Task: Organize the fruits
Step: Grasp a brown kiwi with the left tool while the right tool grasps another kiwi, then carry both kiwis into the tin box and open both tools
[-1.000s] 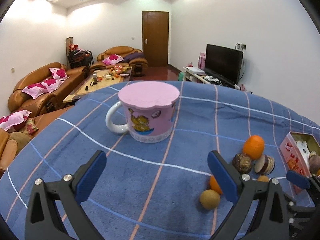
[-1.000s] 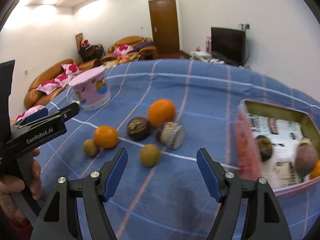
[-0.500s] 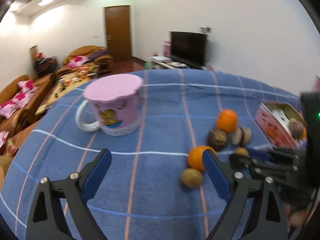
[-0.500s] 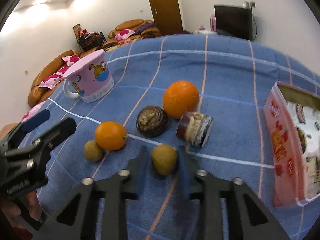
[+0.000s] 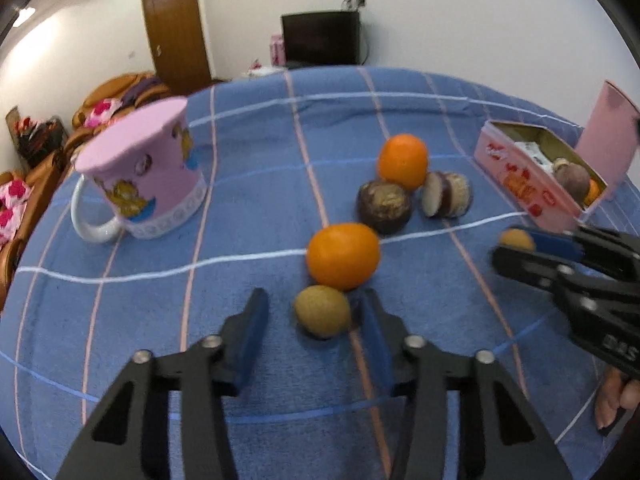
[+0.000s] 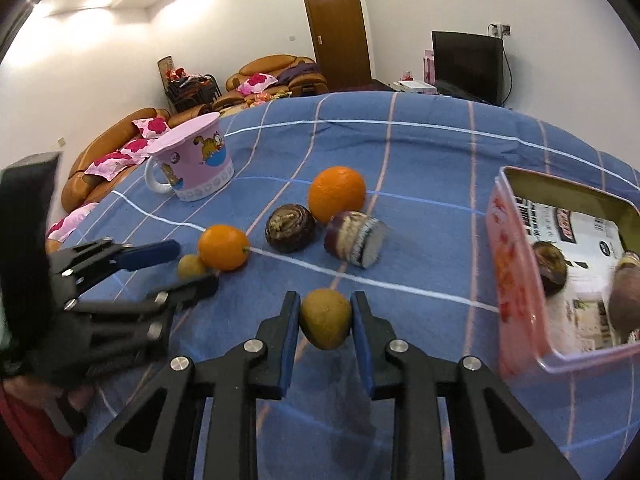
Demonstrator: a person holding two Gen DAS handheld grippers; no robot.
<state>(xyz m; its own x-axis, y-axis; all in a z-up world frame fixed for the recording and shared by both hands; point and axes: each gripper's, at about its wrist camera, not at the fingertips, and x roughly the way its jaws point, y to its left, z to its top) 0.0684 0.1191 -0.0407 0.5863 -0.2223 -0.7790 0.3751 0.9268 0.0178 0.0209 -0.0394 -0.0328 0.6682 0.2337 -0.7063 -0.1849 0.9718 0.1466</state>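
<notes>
Between the blue pads (image 6: 289,332) of the right gripper (image 6: 326,304), clamped from both sides with no gap showing: olive-brown fruit (image 6: 325,322), just inside the fingertips (whether off the blue checked cloth (image 5: 248,128) or resting on it, cannot tell). Ahead of those fingertips and a little to their right, lies on its side: cut fruit (image 6: 354,238), dark skin, pale face. Ahead and slightly left, sits touching or almost touching it: dark round fruit (image 6: 290,227), with large orange (image 6: 337,192) just behind the pair. Far right of the right fingers, stands open: pink tin (image 6: 516,264), with fruits in the tin (image 6: 554,268). Left gripper (image 5: 314,304) spread, not clenched. Straddles second olive fruit (image 5: 322,312): right finger at or very near its skin, left finger clearly apart from it. Just beyond those fingertips, pressed against that fruit: small orange (image 5: 343,256). Well beyond the left finger and off to its left, stands on the cloth: pink mug (image 5: 148,184), lidded, white handle turned toward the camera. From the right wrist view, reaches in from the left edge with tips above and below the second olive fruit, beside the small orange.
</notes>
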